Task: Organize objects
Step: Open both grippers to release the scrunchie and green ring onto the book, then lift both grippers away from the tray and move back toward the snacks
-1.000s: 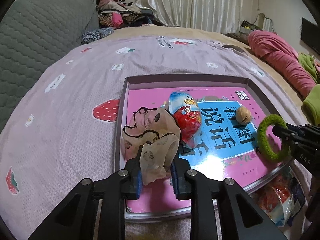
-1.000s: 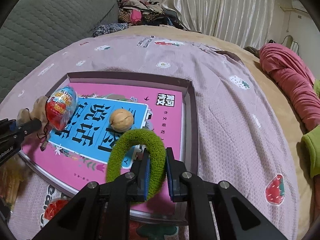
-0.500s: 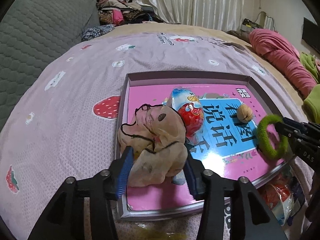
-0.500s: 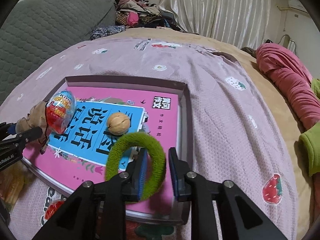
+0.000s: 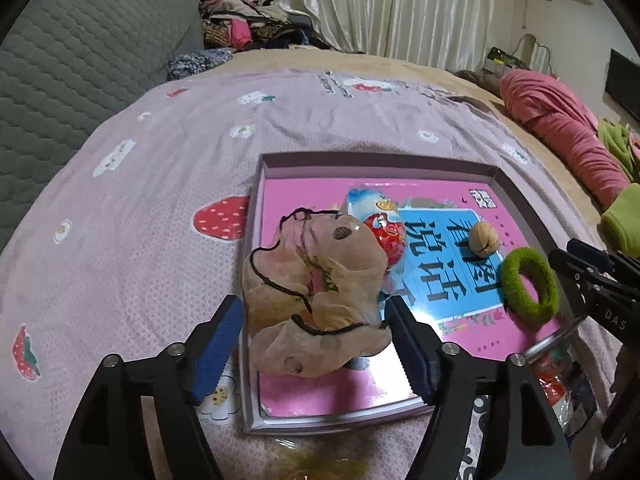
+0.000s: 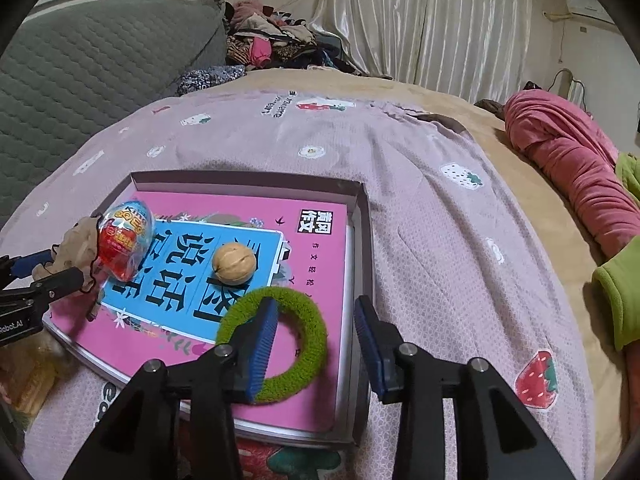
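tray [image 5: 516,196] crowded by pouch [image 5: 320,292], egg [image 6: 124,240], walnut [image 6: 234,262], green ring [image 6: 276,344], bedspread [image 6: 440,248] right of tray open

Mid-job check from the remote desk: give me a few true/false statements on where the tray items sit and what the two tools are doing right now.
1. The left tool is clamped on the beige cloth. False: it is open, and the cloth lies loose between its fingers in the tray.
2. The green ring lies flat on the pink book. True.
3. The walnut is inside the ring. False: it sits beyond the ring, on the blue panel.
4. The right tool is open. True; one finger lies across the ring.
5. The red and blue egg toy sits beside the cloth. True.
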The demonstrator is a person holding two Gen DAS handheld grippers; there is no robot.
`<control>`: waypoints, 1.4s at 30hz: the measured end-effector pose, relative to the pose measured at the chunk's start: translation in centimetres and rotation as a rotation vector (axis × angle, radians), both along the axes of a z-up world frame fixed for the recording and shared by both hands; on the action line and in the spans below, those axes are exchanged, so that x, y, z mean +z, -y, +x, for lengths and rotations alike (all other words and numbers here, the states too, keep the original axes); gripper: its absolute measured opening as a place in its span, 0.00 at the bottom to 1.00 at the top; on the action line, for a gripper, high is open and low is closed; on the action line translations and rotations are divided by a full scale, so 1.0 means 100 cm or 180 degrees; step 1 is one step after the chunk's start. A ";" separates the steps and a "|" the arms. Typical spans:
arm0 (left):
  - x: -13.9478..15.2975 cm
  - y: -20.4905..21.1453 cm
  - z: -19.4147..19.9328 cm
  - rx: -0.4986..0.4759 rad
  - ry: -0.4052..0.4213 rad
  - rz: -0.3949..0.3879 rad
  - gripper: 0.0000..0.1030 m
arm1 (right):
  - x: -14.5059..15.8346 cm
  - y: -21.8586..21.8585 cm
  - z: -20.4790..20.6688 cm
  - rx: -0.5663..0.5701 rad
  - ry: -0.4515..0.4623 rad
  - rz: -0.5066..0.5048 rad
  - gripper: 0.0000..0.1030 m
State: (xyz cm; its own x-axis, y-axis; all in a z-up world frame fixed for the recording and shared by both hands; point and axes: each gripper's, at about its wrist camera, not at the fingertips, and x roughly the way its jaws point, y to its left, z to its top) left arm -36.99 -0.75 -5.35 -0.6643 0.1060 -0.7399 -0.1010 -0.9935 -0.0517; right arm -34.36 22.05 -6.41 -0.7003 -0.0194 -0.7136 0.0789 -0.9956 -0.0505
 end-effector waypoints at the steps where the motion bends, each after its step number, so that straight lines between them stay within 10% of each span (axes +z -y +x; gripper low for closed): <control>1: 0.001 0.001 0.001 0.0003 -0.0005 0.0007 0.73 | 0.001 0.000 0.001 0.0006 -0.0010 -0.0002 0.39; 11: 0.015 0.007 0.006 0.0058 -0.0149 0.0129 0.80 | 0.004 0.002 0.003 0.0030 -0.0054 -0.0018 0.39; 42: 0.079 0.012 0.068 0.0076 -0.0479 0.0204 0.92 | 0.084 0.006 0.065 -0.0026 -0.0545 -0.0170 0.85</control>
State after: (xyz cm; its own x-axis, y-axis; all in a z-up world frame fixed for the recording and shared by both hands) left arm -30.17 -1.94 2.50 -0.7700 0.1328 -0.6241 -0.0889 -0.9909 -0.1012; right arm -27.82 21.43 2.02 -0.8118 -0.0479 -0.5819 0.0657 -0.9978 -0.0095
